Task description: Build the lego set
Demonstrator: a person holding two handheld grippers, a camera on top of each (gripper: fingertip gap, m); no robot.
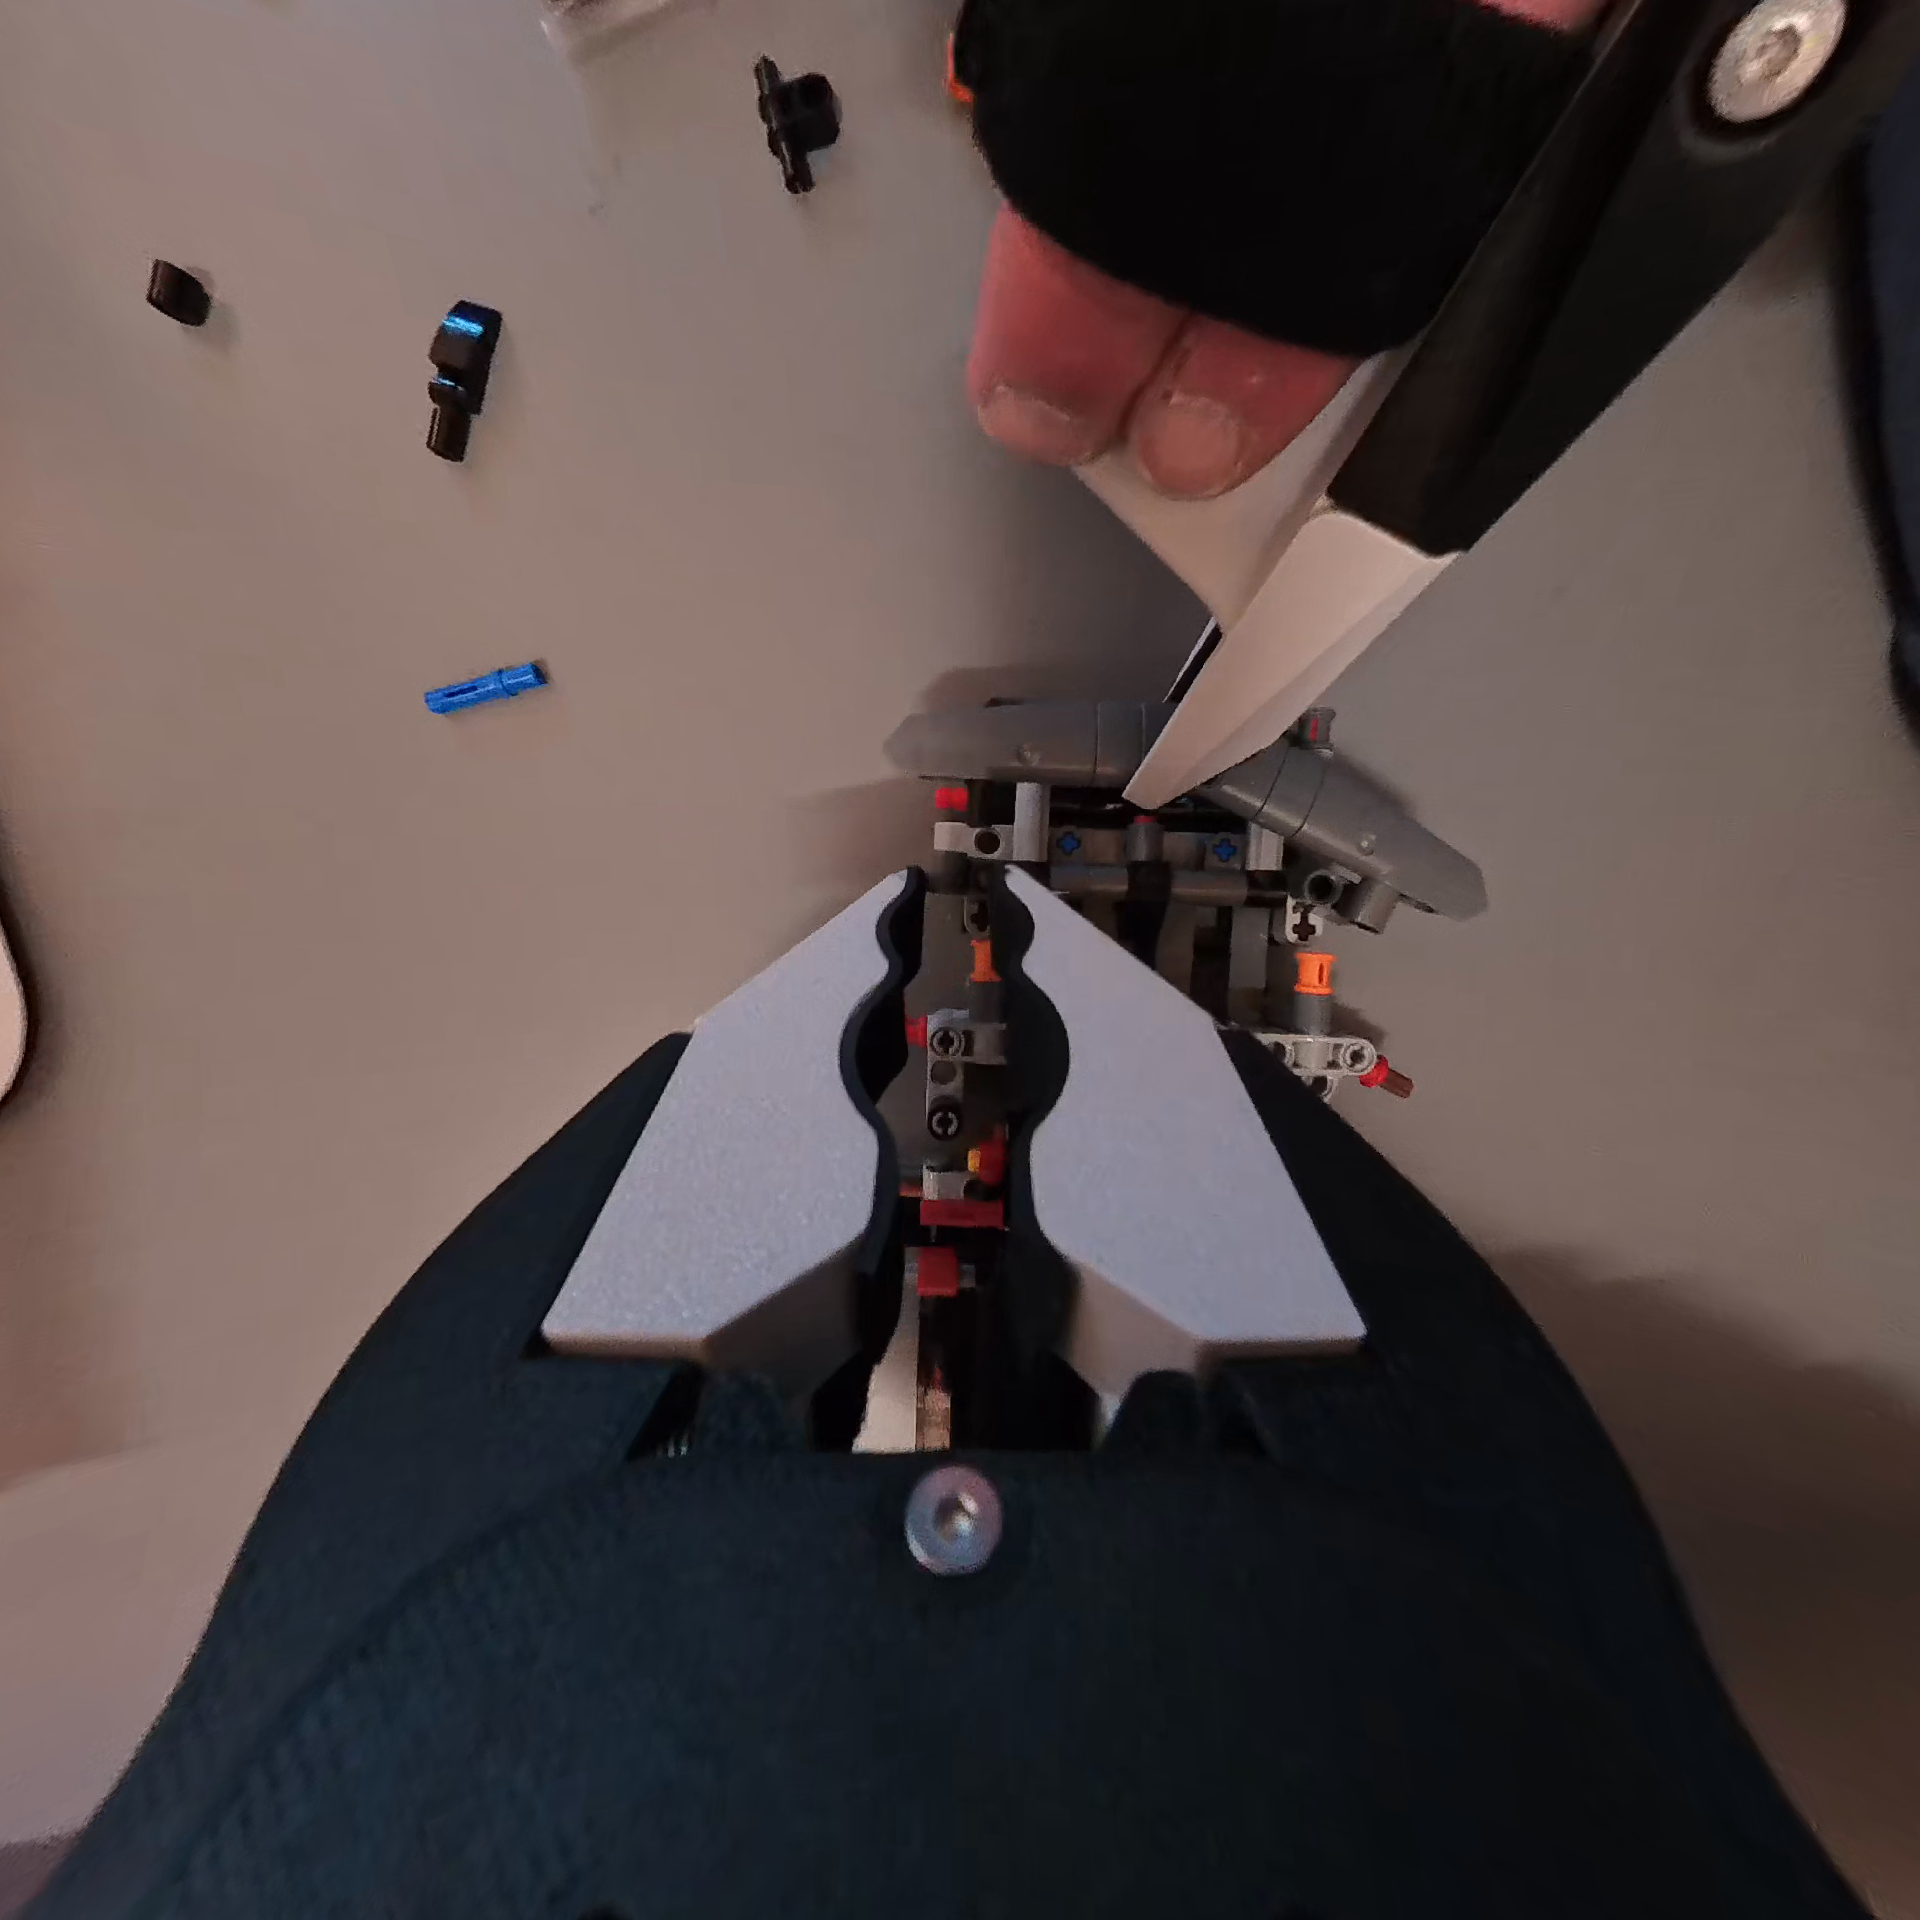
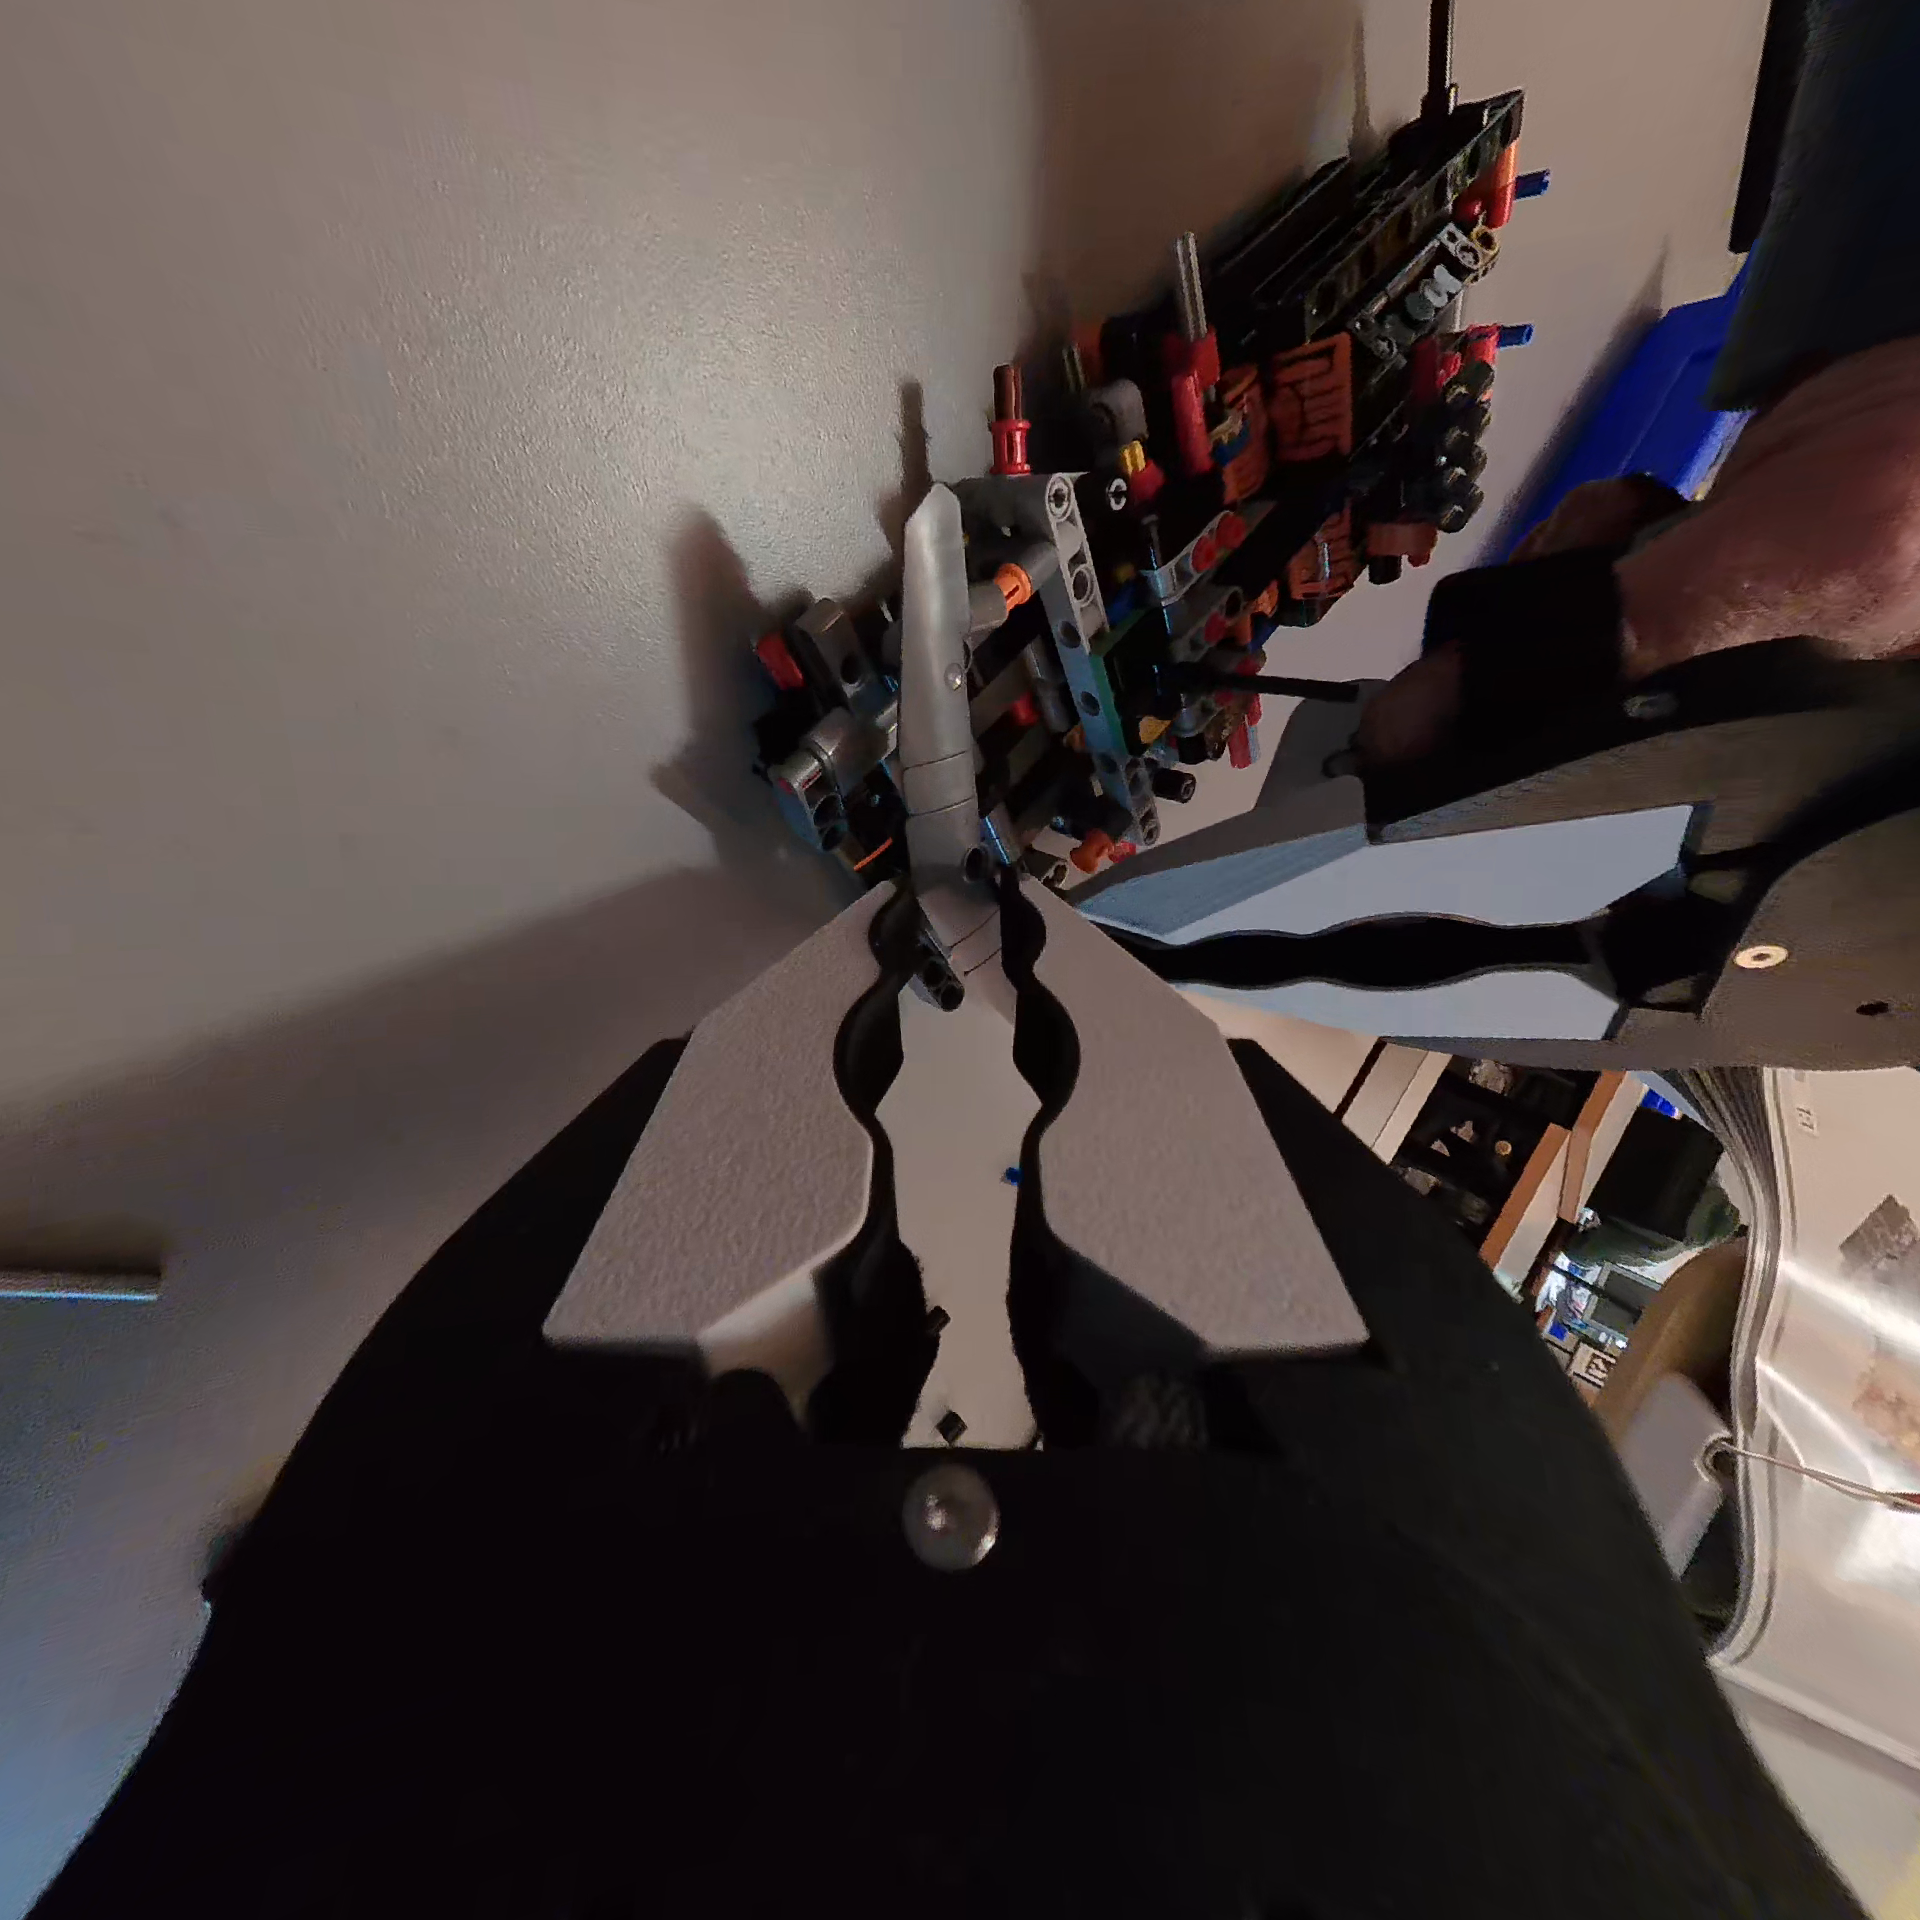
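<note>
The half-built lego model point(image 1: 1143, 873), grey, black, red and orange, lies on the pale table. My left gripper point(image 1: 961, 894) is shut on its near end, with the model's beams showing between the fingers. My right gripper point(image 1: 1169, 764) comes down from the upper right, its white tip on the model's grey curved panel point(image 1: 1049, 743). In the right wrist view my right gripper point(image 2: 951, 914) is shut on the lower end of that grey curved panel point(image 2: 935, 665), which stands along the model point(image 2: 1299, 436). The left gripper point(image 2: 1132, 925) reaches in from the right.
Loose parts lie on the table to the left: a blue pin point(image 1: 485, 687) and three black connectors point(image 1: 462, 379) point(image 1: 795, 120) point(image 1: 179, 291). A blue bin point(image 2: 1662, 416) sits behind the model. The table edge point(image 2: 1382, 1049) runs at the lower right, with the room beyond. Tip to tip, the grippers are about 4 cm apart.
</note>
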